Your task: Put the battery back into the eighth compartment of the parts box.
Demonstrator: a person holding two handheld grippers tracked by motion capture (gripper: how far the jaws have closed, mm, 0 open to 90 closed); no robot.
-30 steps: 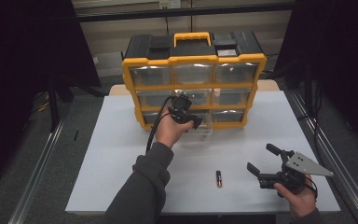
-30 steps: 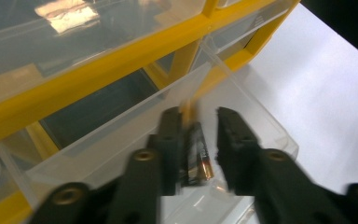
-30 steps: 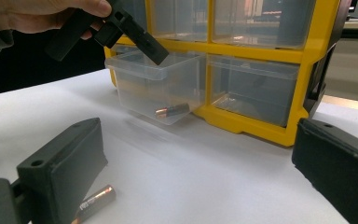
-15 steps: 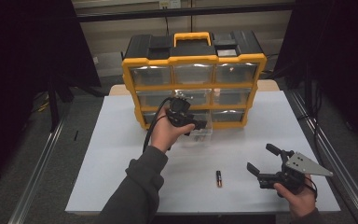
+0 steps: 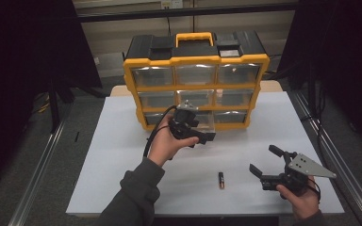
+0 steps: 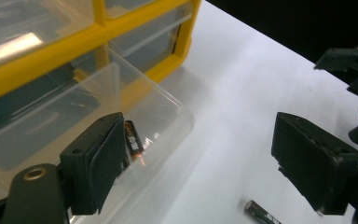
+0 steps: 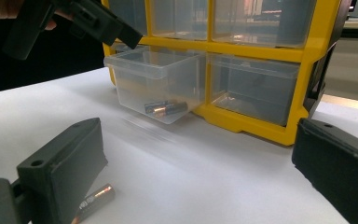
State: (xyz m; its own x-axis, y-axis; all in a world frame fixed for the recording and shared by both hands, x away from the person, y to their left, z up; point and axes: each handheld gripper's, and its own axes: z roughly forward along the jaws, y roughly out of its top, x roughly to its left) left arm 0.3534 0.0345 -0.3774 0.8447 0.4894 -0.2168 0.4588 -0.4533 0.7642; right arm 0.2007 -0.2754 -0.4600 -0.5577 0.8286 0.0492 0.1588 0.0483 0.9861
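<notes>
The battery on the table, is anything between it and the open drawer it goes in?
Nothing visible blocks it. The battery lies on bare white table, and the pulled-out clear drawer is open on top. The left gripper, jaws just opened and empty, hangs over the drawer.

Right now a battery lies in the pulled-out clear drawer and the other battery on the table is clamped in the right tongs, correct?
Not quite. The right tongs stand open; the other battery lies loose on the table, as the high view shows. A battery does lie in the pulled-out clear drawer.
</notes>
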